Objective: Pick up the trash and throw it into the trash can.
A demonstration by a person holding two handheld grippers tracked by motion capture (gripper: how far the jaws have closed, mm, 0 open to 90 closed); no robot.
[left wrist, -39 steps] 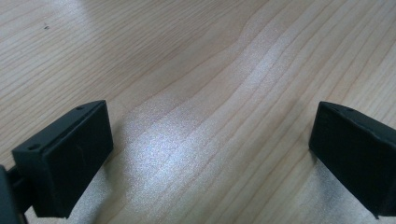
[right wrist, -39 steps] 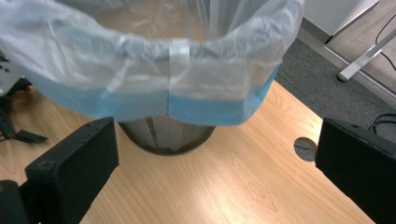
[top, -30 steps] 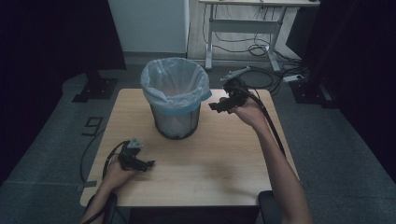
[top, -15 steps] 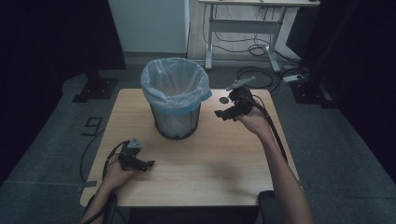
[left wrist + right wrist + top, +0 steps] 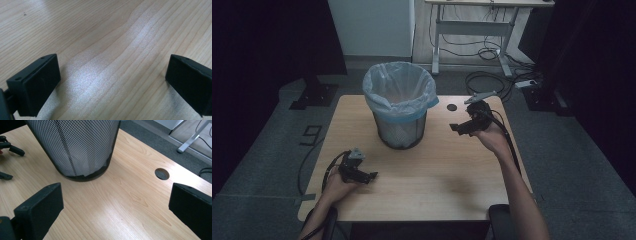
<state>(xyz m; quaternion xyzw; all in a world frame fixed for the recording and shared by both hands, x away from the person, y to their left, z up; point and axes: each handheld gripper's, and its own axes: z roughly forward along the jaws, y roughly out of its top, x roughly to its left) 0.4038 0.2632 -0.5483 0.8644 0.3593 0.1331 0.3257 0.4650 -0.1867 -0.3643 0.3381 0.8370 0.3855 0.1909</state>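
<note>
Beside the round black mesh bin (image 5: 401, 125), wide-open right gripper (image 5: 460, 128) hovers.

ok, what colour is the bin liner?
Pale translucent blue, folded over the rim of the black mesh wastebasket; the liner shows best in the high view.

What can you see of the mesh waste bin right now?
The waste bin is a round black wire-mesh basket, tapering toward its base, lined with a pale blue plastic bag folded over the rim. It stands upright on the wooden table, toward the far side. Nothing grips it; both grippers are apart from it. Its contents cannot be made out.
</note>
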